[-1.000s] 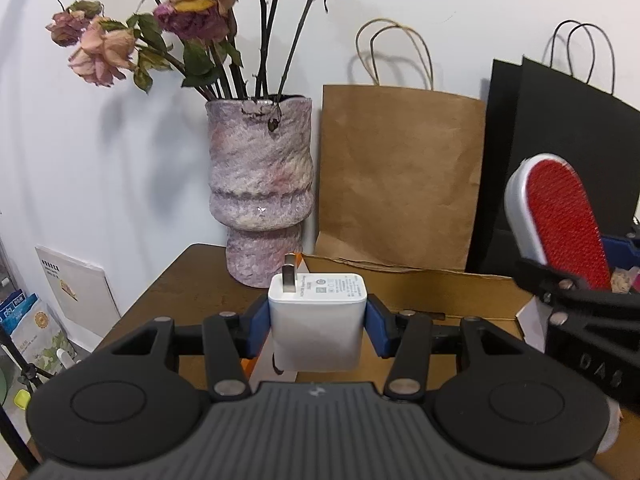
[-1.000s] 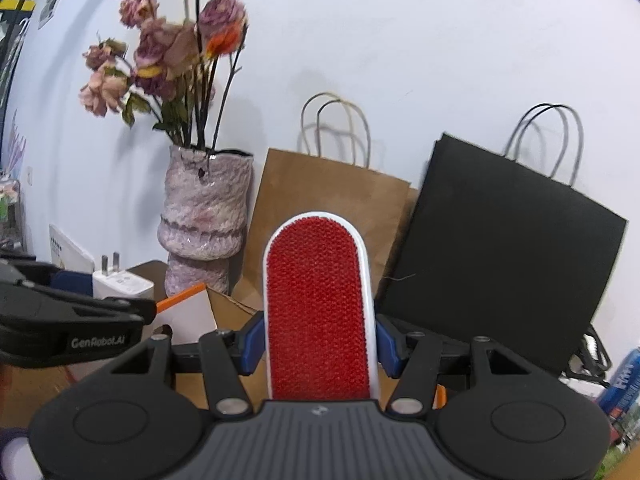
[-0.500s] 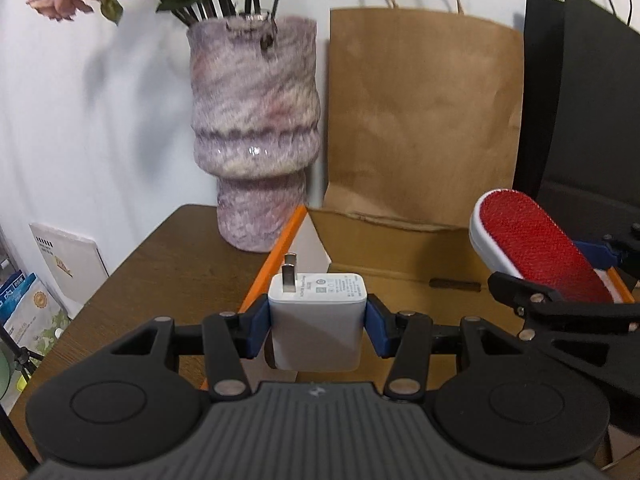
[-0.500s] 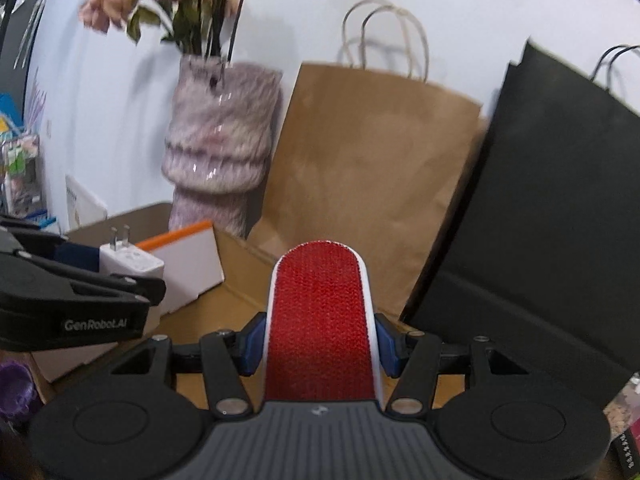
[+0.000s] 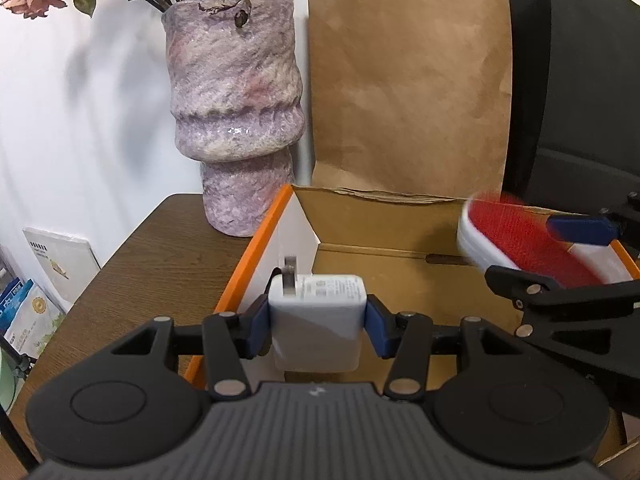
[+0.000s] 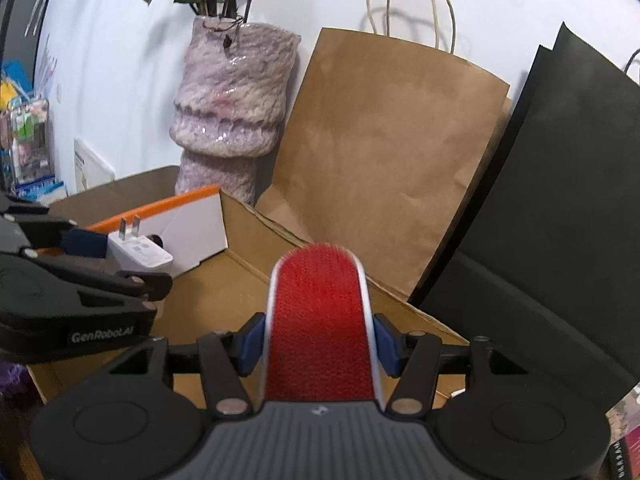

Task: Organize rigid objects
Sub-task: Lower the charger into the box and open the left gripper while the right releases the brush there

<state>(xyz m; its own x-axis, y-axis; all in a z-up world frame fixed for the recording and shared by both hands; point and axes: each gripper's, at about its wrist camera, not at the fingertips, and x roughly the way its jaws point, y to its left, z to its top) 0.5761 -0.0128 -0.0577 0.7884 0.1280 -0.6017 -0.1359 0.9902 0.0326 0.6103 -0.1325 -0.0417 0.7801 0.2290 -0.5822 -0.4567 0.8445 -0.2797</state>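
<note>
Left wrist view, left tool (image 5: 318, 316) pinching charger (image 5: 317, 312), right tool (image 6: 320, 340) opening, blurred brush (image 6: 320, 320) between.

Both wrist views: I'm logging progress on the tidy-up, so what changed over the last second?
Both grippers came down over the open cardboard box. The left gripper is clamped on the white plug-in charger. The right gripper has its jaws opening around the red-faced white lint brush, now lower in the box. The mottled purple vase, brown paper bag and black paper bag stayed put.
</note>
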